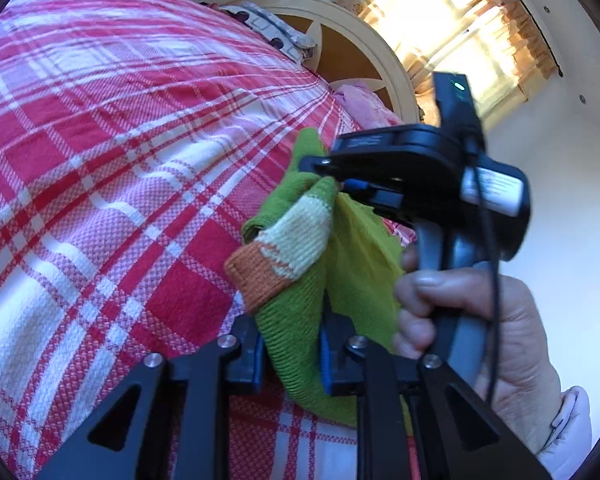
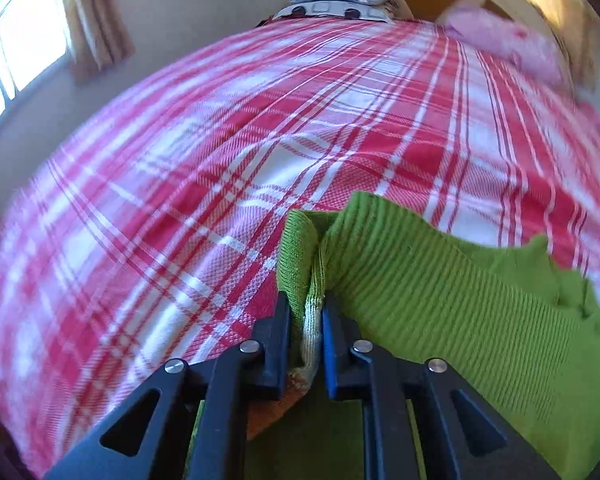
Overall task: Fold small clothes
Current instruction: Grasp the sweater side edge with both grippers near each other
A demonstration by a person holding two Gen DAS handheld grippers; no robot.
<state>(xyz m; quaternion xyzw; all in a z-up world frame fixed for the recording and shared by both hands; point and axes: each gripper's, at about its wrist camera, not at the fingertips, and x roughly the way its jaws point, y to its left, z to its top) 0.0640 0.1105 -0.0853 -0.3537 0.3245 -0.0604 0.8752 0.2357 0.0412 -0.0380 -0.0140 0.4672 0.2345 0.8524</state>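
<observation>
A green knitted garment (image 1: 296, 336) with a cream band and an orange cuff (image 1: 260, 276) hangs above the bed (image 1: 100, 184), which is covered in a red-and-white checked cloth. The left tool (image 1: 290, 354) is clenched on the garment's green ribbed part, just below the orange cuff. The right tool (image 1: 332, 178) comes in from the right side of the garment, held by a hand (image 1: 460, 308), and is clamped on a bunched fold at the garment's upper end, above the cream band. In the right wrist view its pads press a cream-edged fold of the garment (image 2: 440, 280), whose green rib spreads to the right over the bed.
</observation>
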